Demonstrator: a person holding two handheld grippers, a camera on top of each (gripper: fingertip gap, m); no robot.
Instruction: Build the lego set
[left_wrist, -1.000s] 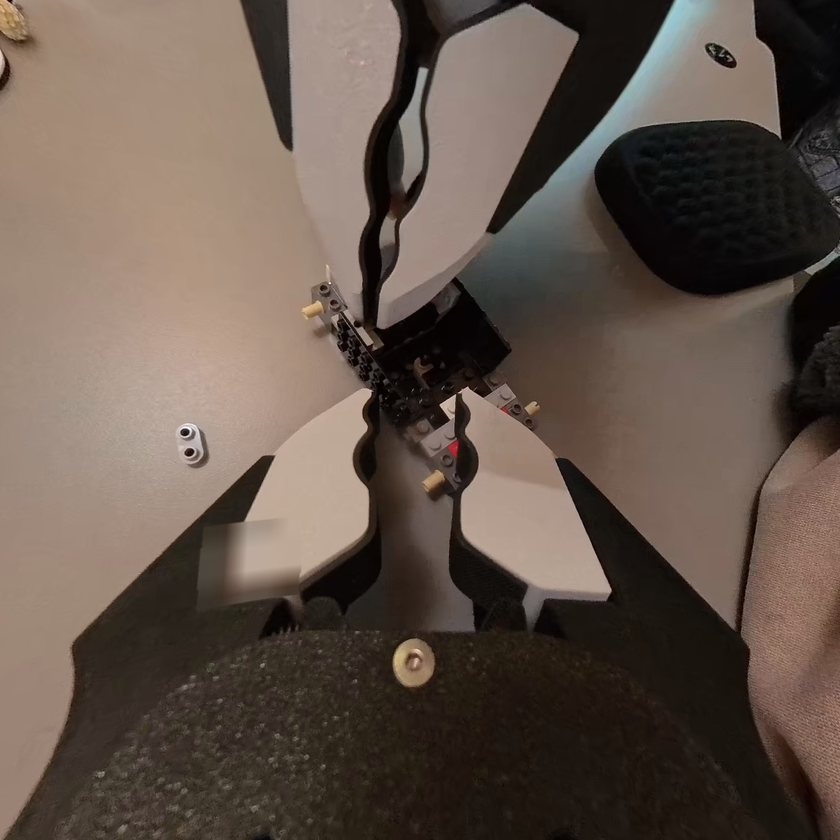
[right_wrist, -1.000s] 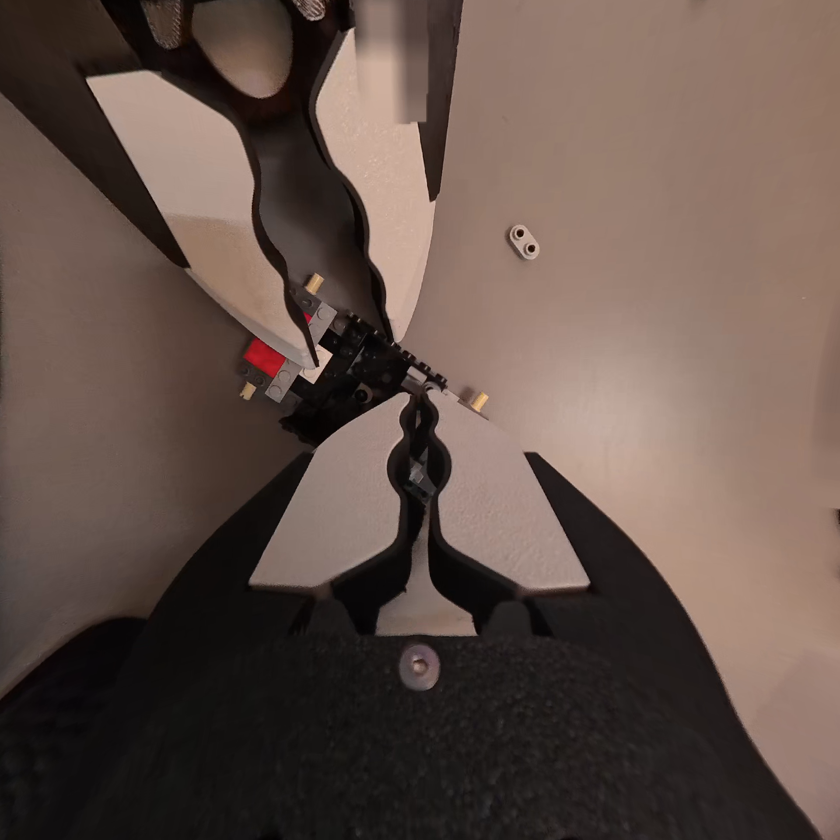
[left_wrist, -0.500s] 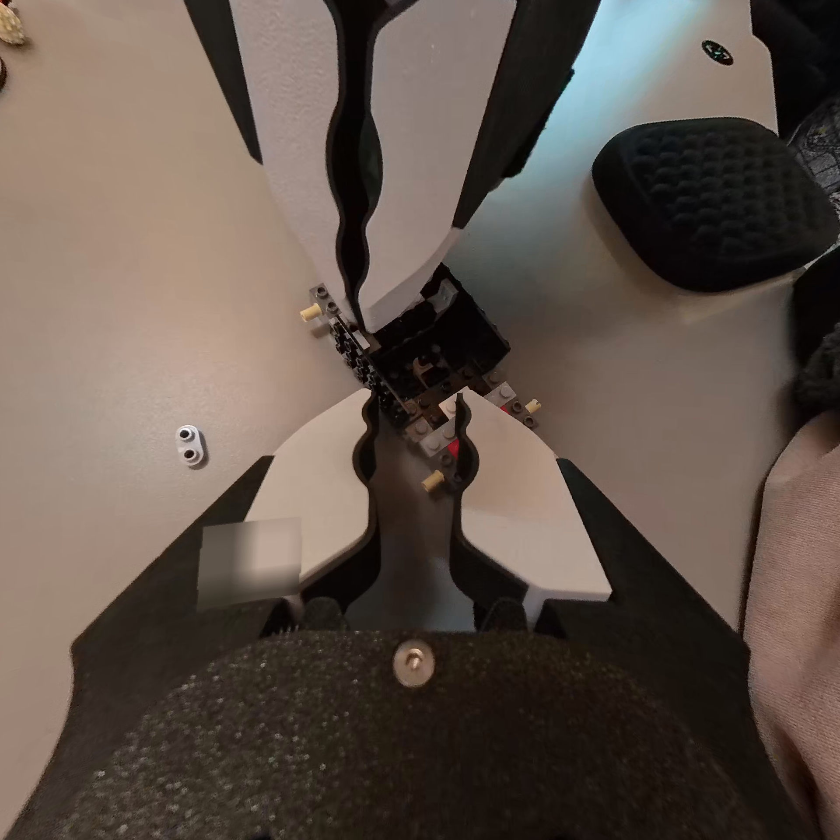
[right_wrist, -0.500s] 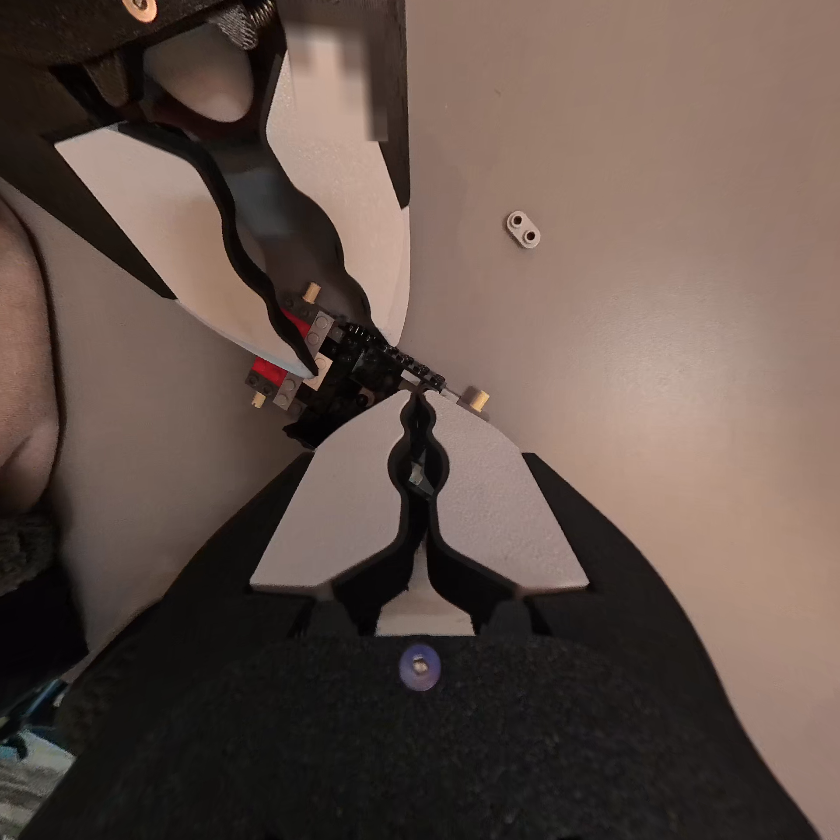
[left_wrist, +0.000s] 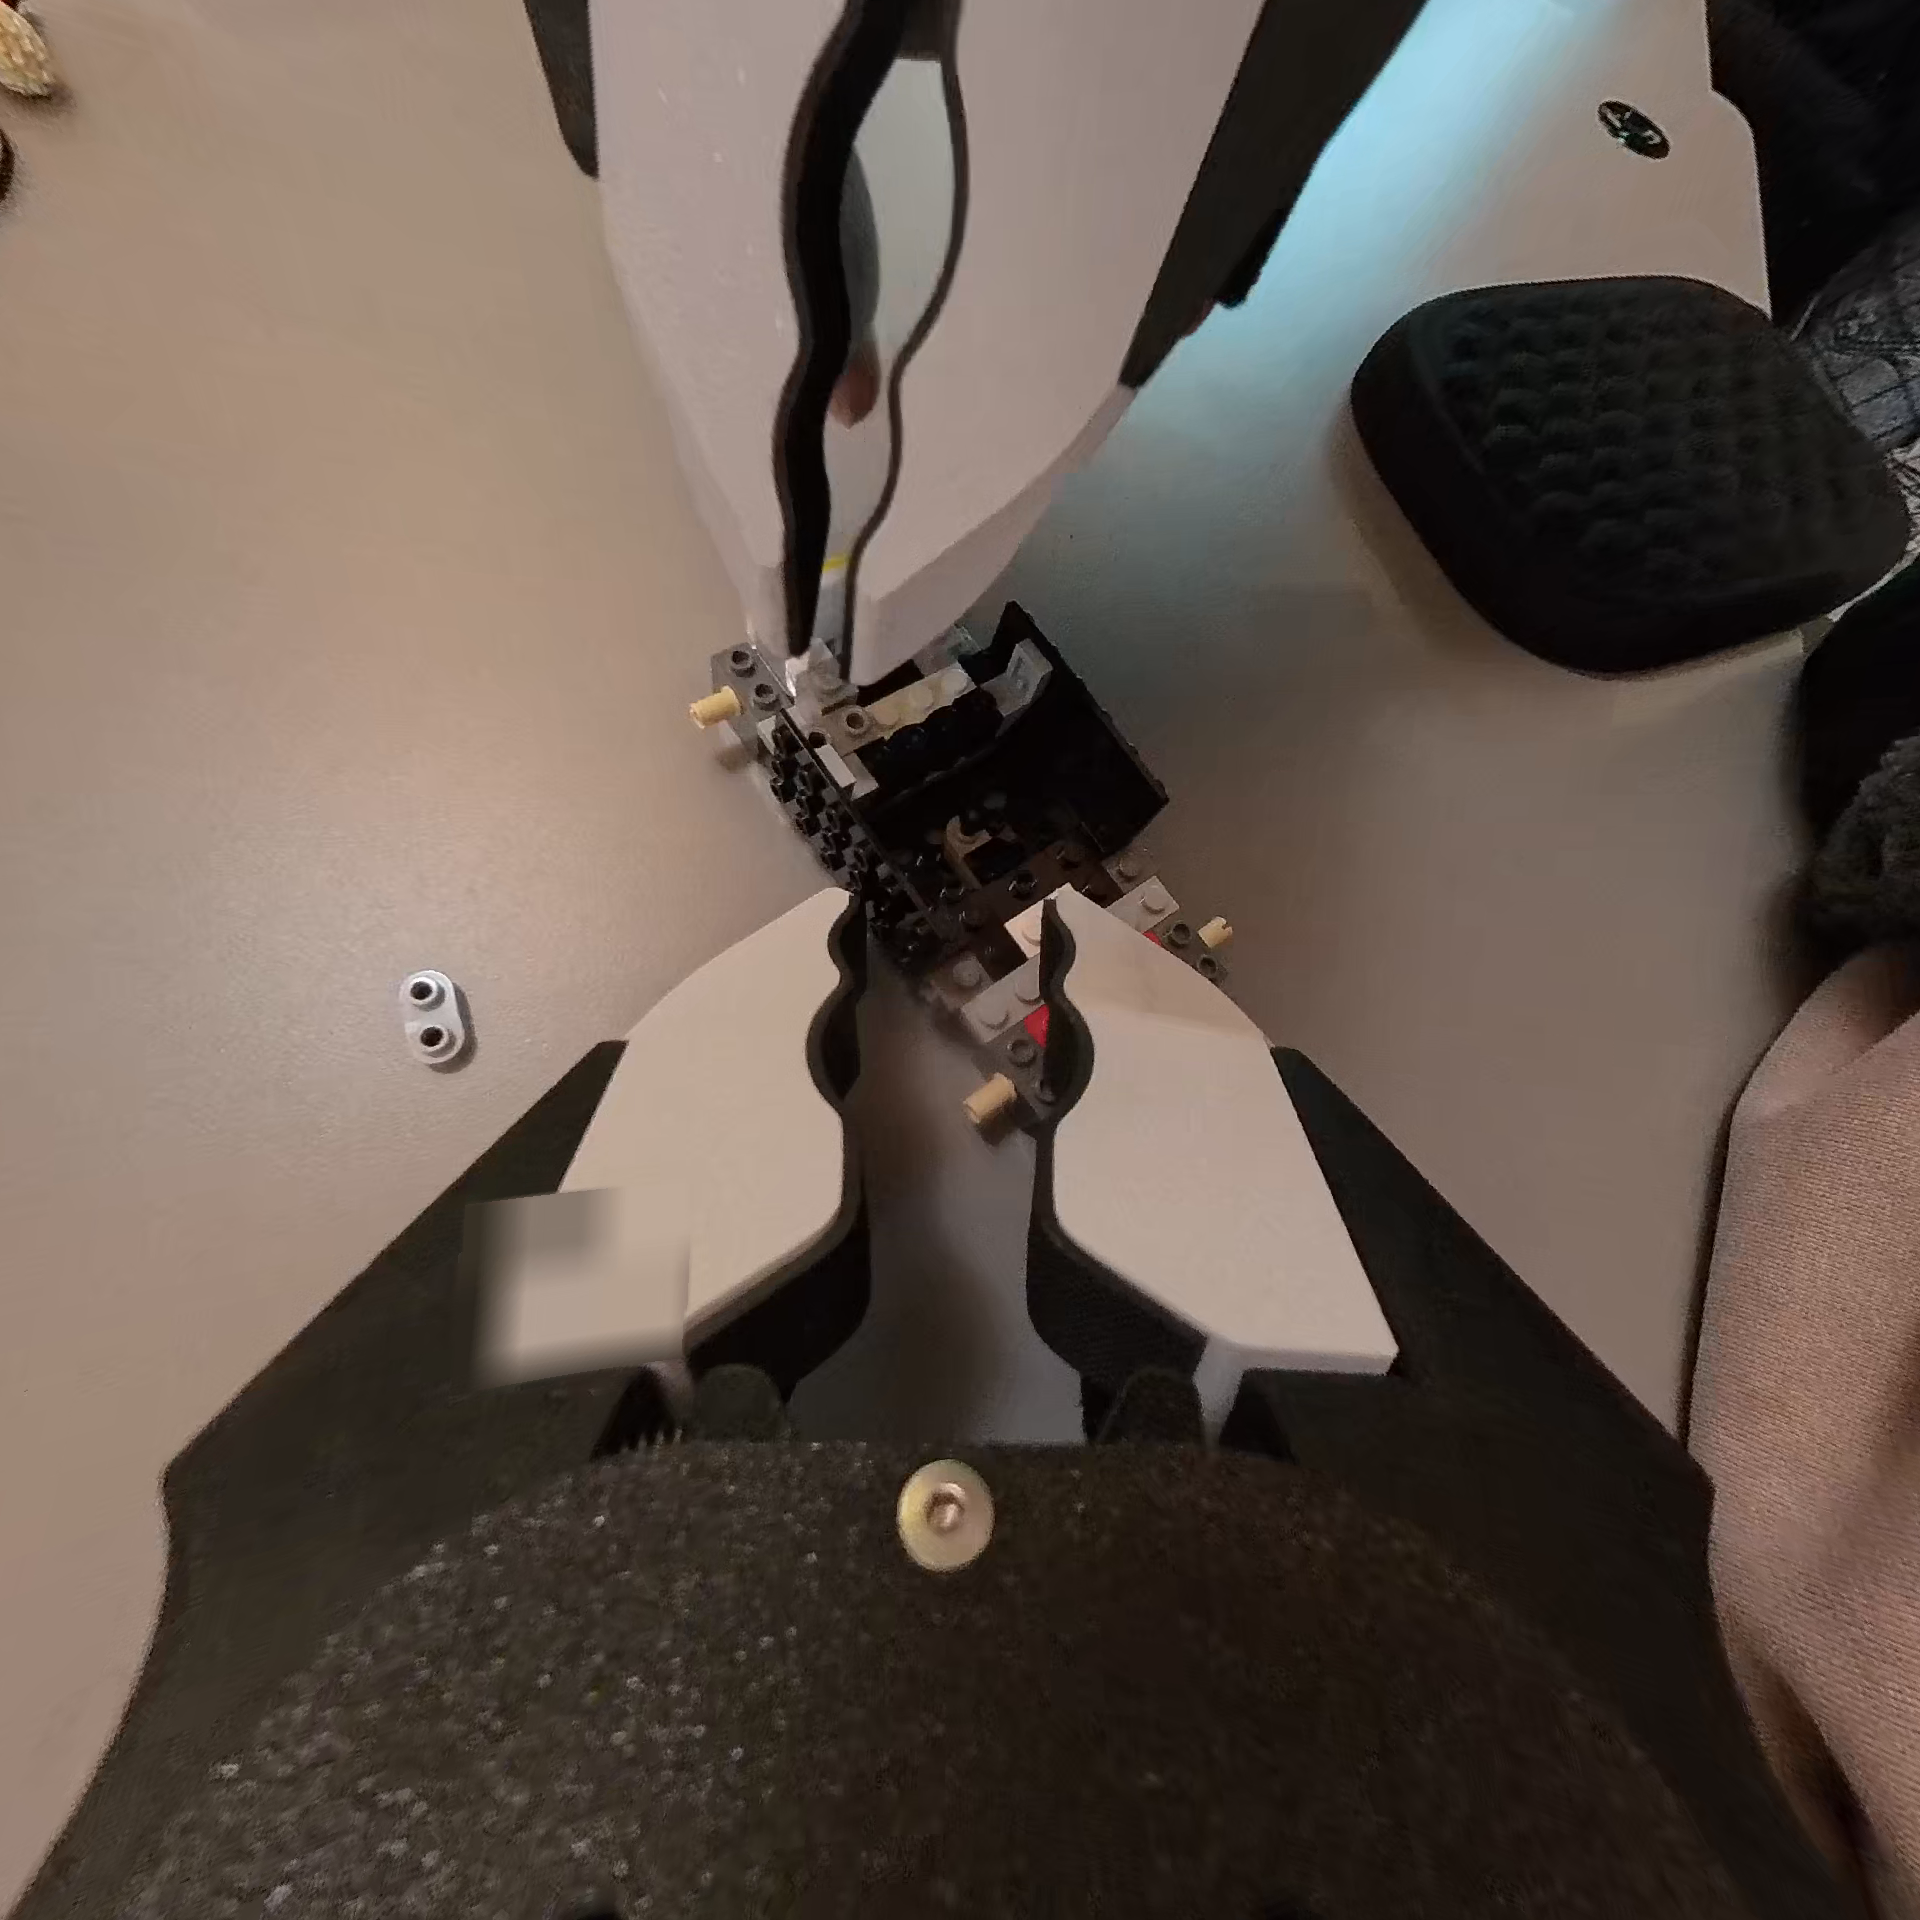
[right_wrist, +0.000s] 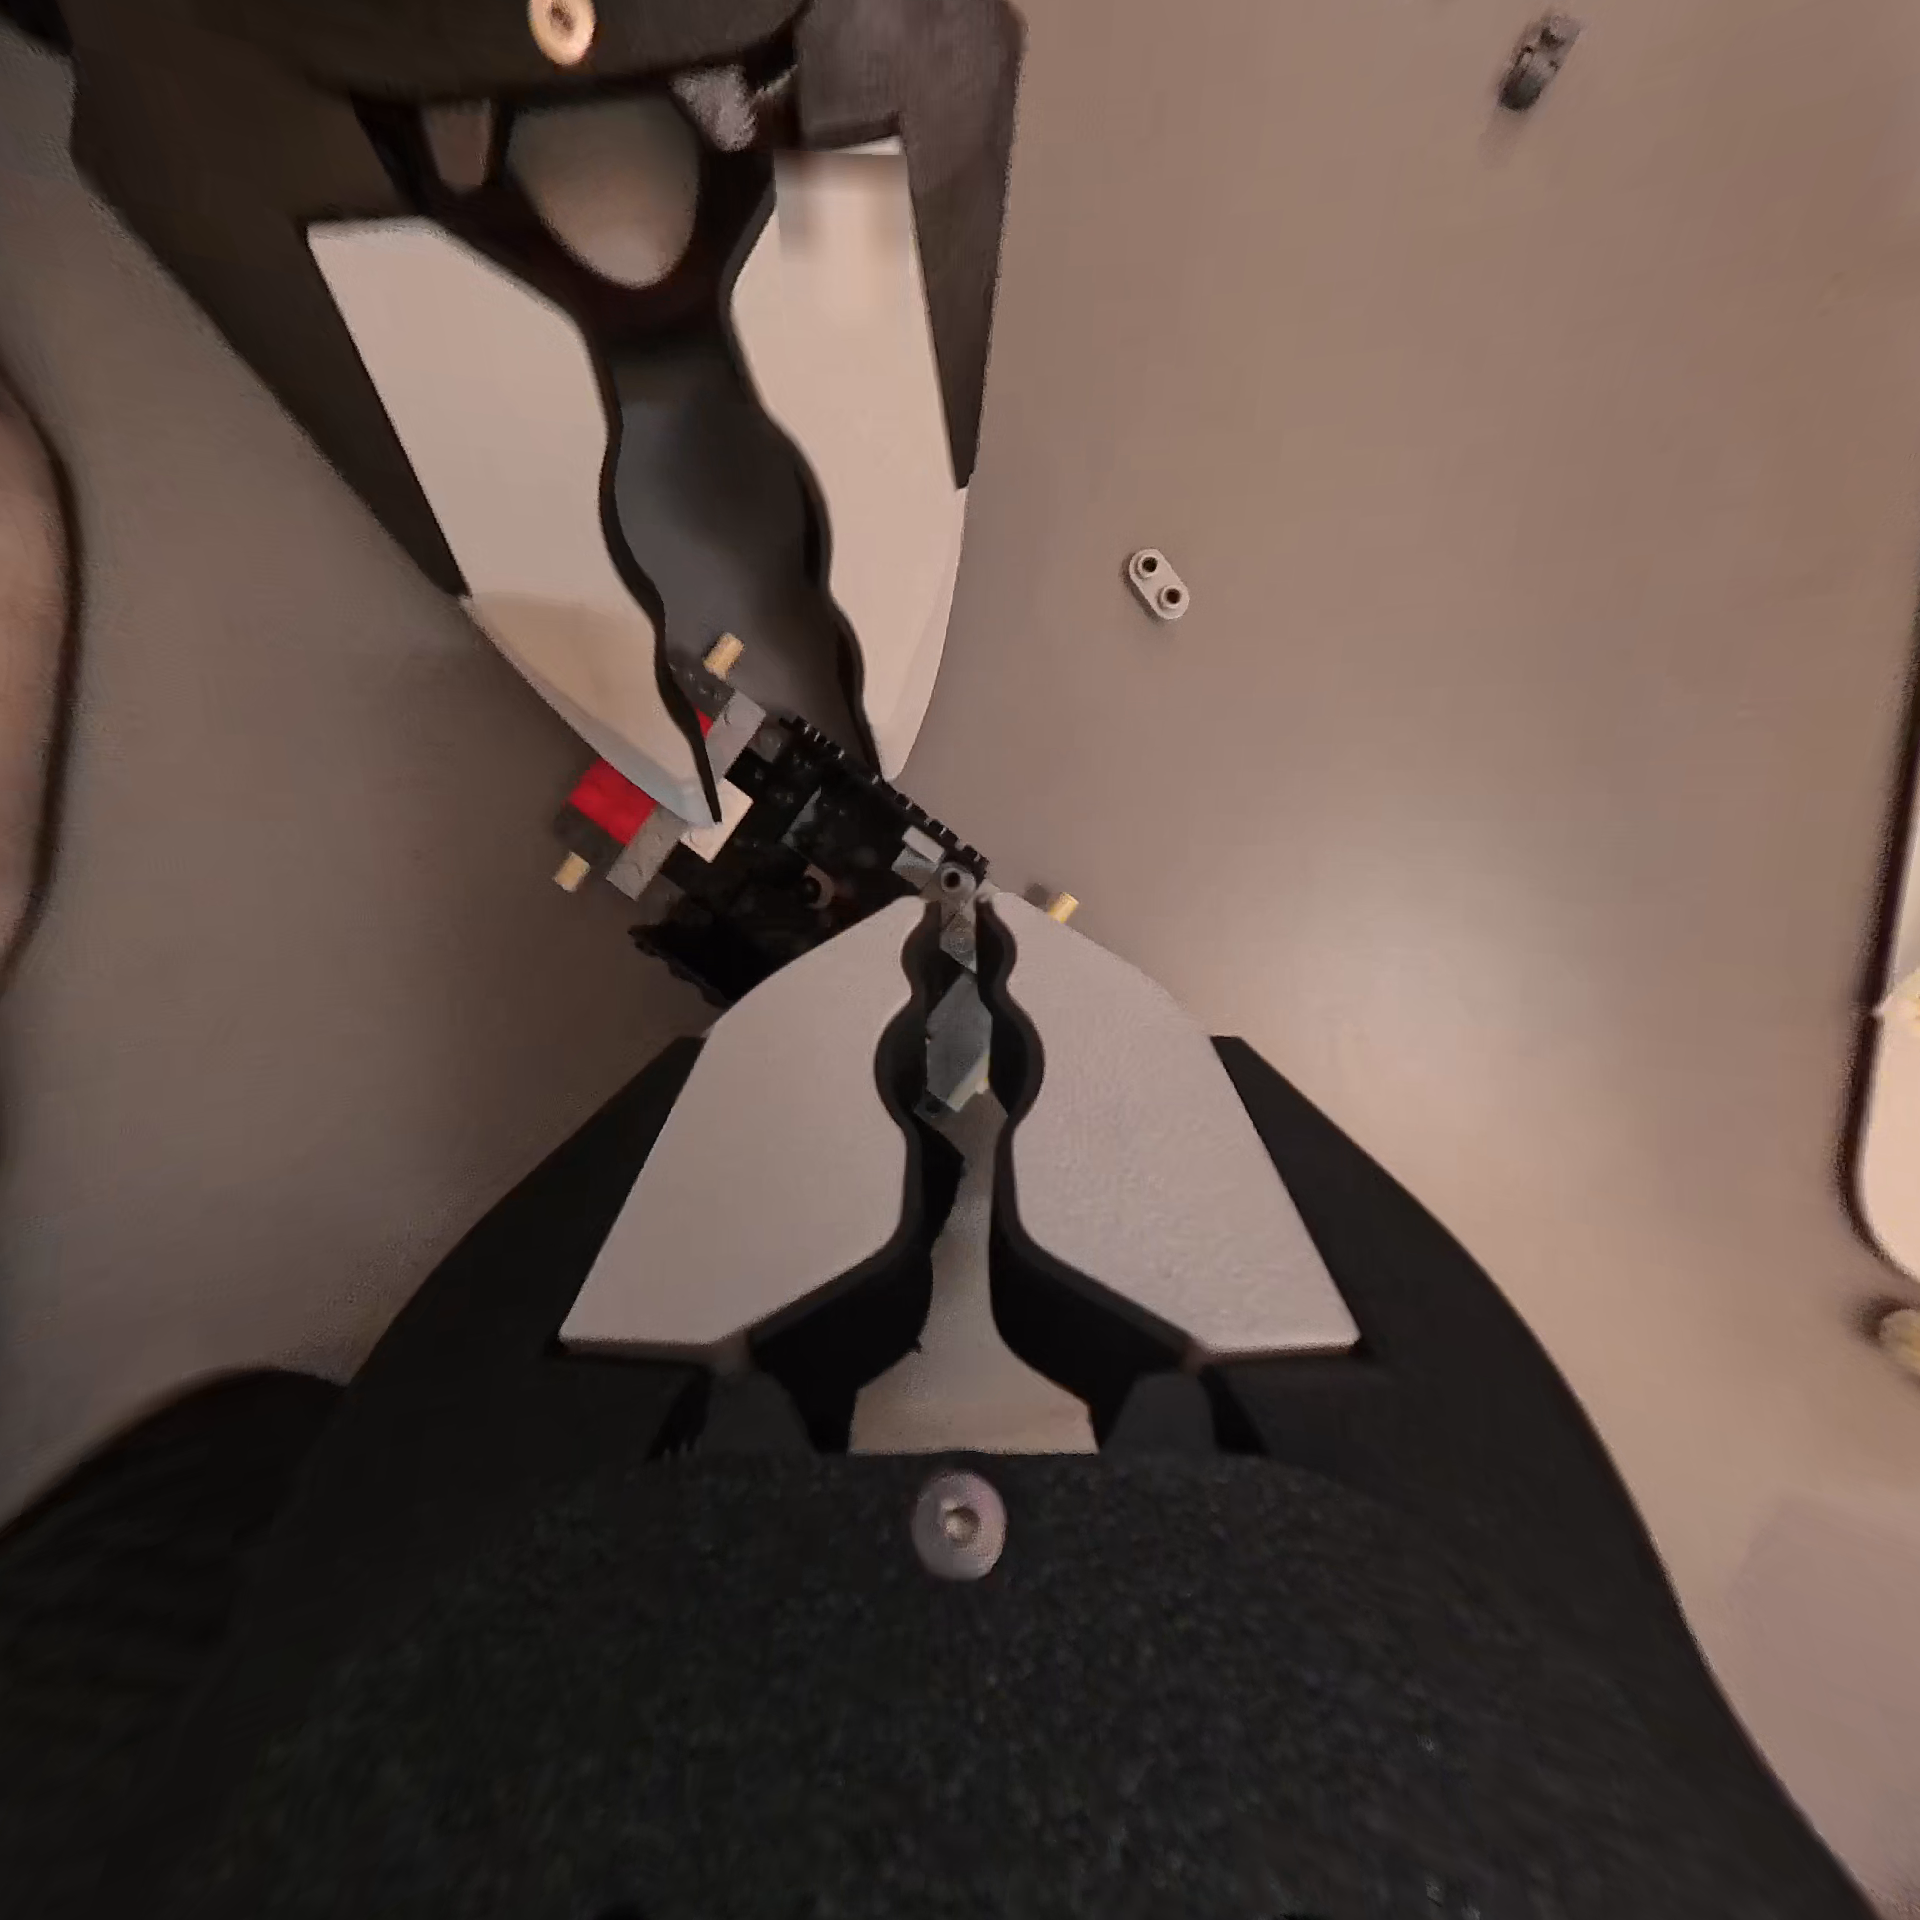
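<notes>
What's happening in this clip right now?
A person is working a small black lego build on the table with two handheld grippers. The left gripper clamps its near end, by the grey and red bricks. The right gripper holds a small grey piece against the opposite end. A loose grey two-hole plate lies untouched nearby.

lego model (left_wrist: 956, 790): black, grey, red, tan pegs | loose plate (left_wrist: 434, 1015): light grey | table (left_wrist: 260, 623): beige
</notes>
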